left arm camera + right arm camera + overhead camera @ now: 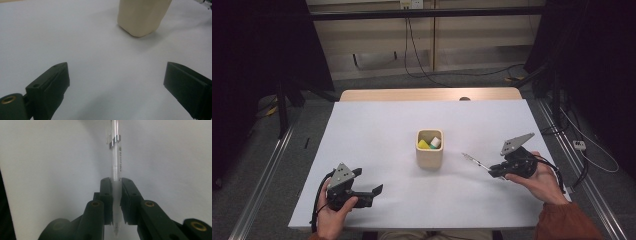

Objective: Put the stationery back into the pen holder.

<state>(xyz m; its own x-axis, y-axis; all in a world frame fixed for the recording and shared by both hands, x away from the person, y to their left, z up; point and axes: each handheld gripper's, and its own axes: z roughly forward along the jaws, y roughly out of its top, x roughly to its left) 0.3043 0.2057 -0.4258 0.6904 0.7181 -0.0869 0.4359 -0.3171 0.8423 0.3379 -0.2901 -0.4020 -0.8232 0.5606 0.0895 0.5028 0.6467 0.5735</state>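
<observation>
A: Your left gripper (373, 192) sits low at the near left, jaws wide apart and empty. Anything risky there?

B: No. The beige square cup (429, 156) stands mid-table. Your right gripper (116, 195) clamps the clear plastic pen (115, 167) near one end; that long overhang could swivel, clip the rim and tip it.

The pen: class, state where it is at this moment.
In the high view the pen is clamped in the right tool, just above the white table, right of the beige cup.
</observation>
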